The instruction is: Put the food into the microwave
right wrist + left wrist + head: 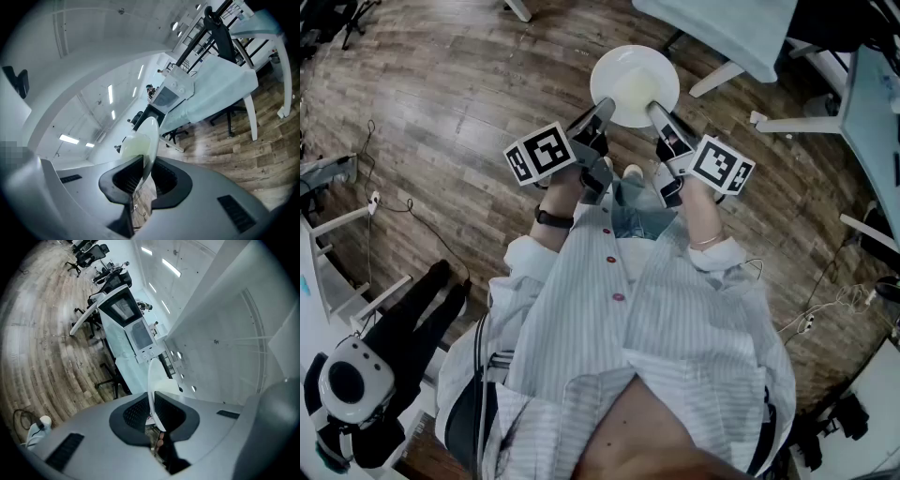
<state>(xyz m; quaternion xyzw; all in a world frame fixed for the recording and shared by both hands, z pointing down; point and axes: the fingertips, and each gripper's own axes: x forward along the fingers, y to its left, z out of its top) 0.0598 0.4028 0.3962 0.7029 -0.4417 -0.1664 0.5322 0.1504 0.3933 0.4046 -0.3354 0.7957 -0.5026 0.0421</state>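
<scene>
- A wooden floor (450,103) is filling most of the head view, and the person (675,328) in a striped shirt is standing on it.
- A surface (722,28) under a pale cloth is standing ahead of the person, at the top of the head view.
- The white microwave (172,92) is sitting on that surface (220,89), well apart from the plate. The left gripper view is showing it (140,339) too.
- The white plate (605,70) is hanging in the air above the floor, out in front of the person, between the two grippers and short of the surface.
- The left gripper (602,105) is clamping the plate's left rim. Its jaws are standing nearly together, pressing on the thin edge (152,380).
- The right gripper (654,111) is clamping the near right rim the same way, its jaws narrowly apart with the plate edge (152,129) pinched between them.
- The food (637,89), a pale yellowish patch, is lying in the middle of the plate. What kind of food it is cannot be told.
</scene>
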